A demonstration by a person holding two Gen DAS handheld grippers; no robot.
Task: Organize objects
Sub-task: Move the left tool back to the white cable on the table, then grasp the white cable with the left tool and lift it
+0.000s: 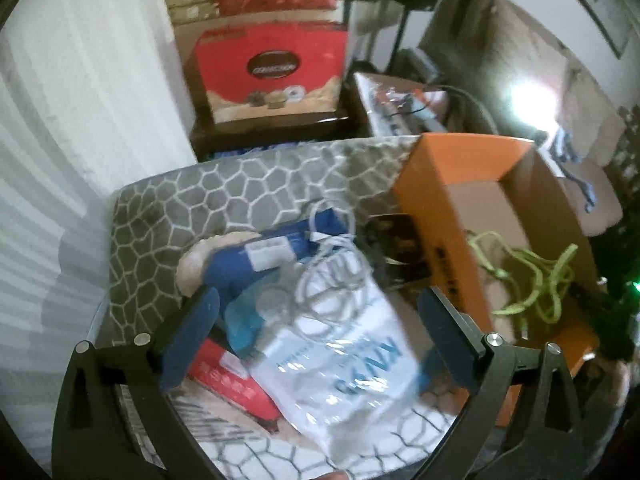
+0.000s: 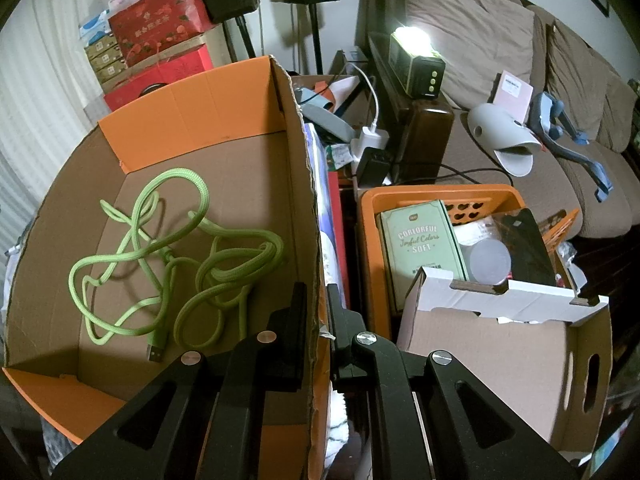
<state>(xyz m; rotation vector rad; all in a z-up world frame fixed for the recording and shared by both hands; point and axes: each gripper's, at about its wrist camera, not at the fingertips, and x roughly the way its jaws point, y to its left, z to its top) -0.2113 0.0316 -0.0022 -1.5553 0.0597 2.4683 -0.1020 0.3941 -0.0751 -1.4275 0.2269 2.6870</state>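
Note:
My left gripper (image 1: 316, 316) is open above a pile on a grey patterned cushion (image 1: 168, 200). Between its fingers lie a white plastic bag with blue print (image 1: 344, 360) and a coiled white cable (image 1: 332, 280). A blue package (image 1: 260, 256) and a red box (image 1: 232, 376) lie beside them. An orange cardboard box (image 1: 432, 200) stands to the right with a green cable (image 1: 532, 280) inside. My right gripper (image 2: 316, 312) is shut on the right wall (image 2: 304, 200) of that orange box. The green cable (image 2: 168, 256) lies tangled on the box floor.
An orange plastic basket (image 2: 372, 240) holds a green "Soft" box (image 2: 420, 248) and a round lid. A white-rimmed cardboard box (image 2: 500, 352) stands in front of it. A sofa (image 2: 480, 40), a lit lamp (image 2: 416, 60) and stacked red boxes (image 1: 272, 68) stand behind.

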